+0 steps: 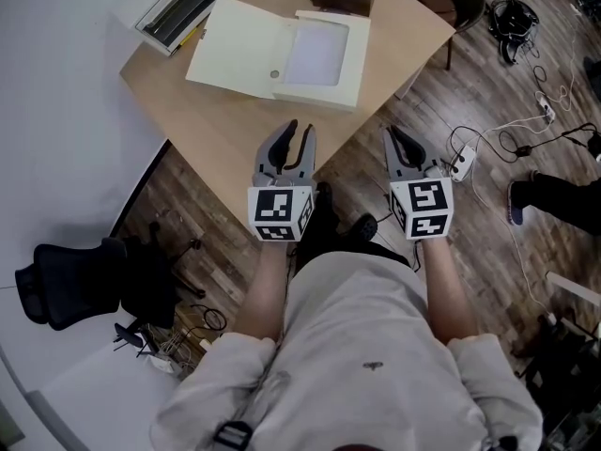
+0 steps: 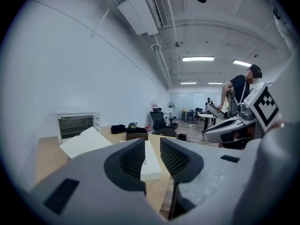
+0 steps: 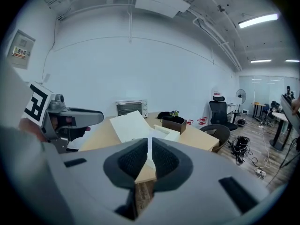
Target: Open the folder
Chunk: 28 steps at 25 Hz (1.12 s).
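The folder [image 1: 246, 53], a cream board box file, is lying on the counter [image 1: 225, 134] just beside the toaster oven [image 1: 177, 3], on the side facing the person; it is looking already open, its cover lying flat towards the oven and its shallow tray showing a pale sheet [image 1: 317, 54] on the far side from the oven. Judged from this, it is likely handling as a light, stiff thing; the board is looking matte rather than slippery, and it is hinging along one spine rather than bending. The best hold is probably the cover's free long edge, away from the spine and near the small round fastener [image 1: 274, 74]; since that edge is lying flat on the counter, a thin tip may be needing to slide under it. The loose sheet is looking light enough to shift.

Both tools are hanging well apart from the oven, off the counter's near corner and close to the person's body. The left tool [image 1: 299, 132] is standing released, a clear gap between its pads and nothing in it; the right tool [image 1: 395, 135] is showing only a narrow slit, and it too is gripping nothing.
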Tool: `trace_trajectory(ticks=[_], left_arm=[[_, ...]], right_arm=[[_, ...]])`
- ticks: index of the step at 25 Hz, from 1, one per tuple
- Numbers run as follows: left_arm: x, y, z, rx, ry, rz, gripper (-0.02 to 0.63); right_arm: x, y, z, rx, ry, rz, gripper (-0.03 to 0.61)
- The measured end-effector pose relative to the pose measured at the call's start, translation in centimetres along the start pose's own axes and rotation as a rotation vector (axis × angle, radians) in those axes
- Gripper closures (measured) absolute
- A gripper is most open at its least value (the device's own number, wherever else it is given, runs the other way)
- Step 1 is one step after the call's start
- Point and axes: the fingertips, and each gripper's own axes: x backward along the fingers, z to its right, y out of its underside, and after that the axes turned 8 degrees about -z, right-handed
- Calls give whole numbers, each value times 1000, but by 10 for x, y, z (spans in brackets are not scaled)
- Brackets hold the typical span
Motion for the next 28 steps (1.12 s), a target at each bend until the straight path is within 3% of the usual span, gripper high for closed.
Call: trace_trajectory(ticks=[15, 28], left_arm=[[6, 2, 47, 10, 50, -14, 604], [5, 1, 54, -7, 65, -22, 609]], right_arm=[[22, 1, -3, 24, -53, 19, 575], [27, 1, -3, 37, -58, 18, 575]])
